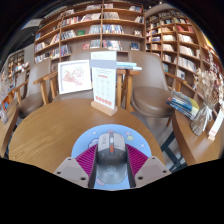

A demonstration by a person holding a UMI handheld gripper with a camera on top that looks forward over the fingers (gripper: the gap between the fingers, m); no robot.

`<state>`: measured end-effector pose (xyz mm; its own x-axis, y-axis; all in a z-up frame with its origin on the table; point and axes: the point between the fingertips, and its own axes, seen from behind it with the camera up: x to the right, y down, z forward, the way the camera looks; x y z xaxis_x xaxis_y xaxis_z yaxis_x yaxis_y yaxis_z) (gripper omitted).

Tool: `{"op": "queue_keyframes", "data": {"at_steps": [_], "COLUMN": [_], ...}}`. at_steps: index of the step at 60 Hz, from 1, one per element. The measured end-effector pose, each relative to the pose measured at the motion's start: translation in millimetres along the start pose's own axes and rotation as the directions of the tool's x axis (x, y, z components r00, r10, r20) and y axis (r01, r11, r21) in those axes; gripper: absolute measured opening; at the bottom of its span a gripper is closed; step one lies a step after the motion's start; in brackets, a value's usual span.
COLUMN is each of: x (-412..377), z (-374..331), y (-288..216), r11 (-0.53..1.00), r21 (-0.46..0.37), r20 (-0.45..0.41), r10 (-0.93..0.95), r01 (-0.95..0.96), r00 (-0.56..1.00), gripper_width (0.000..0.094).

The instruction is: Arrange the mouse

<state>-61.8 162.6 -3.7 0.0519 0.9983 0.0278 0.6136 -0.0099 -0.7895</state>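
the gripper (pixel 110 158) hangs low over a round wooden table (pixel 55 125), its two fingers pressing from either side on a grey mouse (pixel 110 150). the pink pads (pixel 86 157) sit tight against the mouse's flanks with no gap showing, so the claw is pinching the mouse. the mouse points away along the fingers, its lighter middle strip running down its back, and its nose reaches just past the fingertips. under it lies a pale blue part (pixel 110 137), though whether this belongs to the gripper or lies on the table cannot be told. whether the mouse rests on the table or is lifted off it cannot be told either.

beyond the fingers, at the far side of the table, stands an upright white sign (pixel 104 83) with small print. to its left a framed picture (pixel 75 76) leans upright. a round stool (pixel 152 100) stands right of the table, and a wooden chair (pixel 50 85) behind the picture. bookshelves (pixel 95 28) packed with books curve around the whole room behind, and a lower desk (pixel 195 130) with papers sits off to the right
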Motion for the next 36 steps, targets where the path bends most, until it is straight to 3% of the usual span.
{"op": "queue_keyframes", "data": {"at_steps": [7, 13, 15, 19, 36], "x": [-1, 9, 11, 8, -45], "z": [4, -6, -13, -38, -196], "y": [8, 4, 1, -4, 23], "r11": [1.000, 1.000, 1.000, 0.999, 0.996], "r21": [0.003, 0.006, 0.018, 0.036, 0.090], "r20": [0.016, -0.034, -0.052, -0.067, 0.014], "r10": [0.008, -0.009, -0.017, -0.014, 0.019], "r01": [-0.008, 0.009, 0.018, 0.017, -0.020], "r00": [1.000, 0.999, 0.998, 0.998, 1.000], "gripper_width": [0.0547, 0.0868, 0.0830, 0.0846, 0.0852]}}
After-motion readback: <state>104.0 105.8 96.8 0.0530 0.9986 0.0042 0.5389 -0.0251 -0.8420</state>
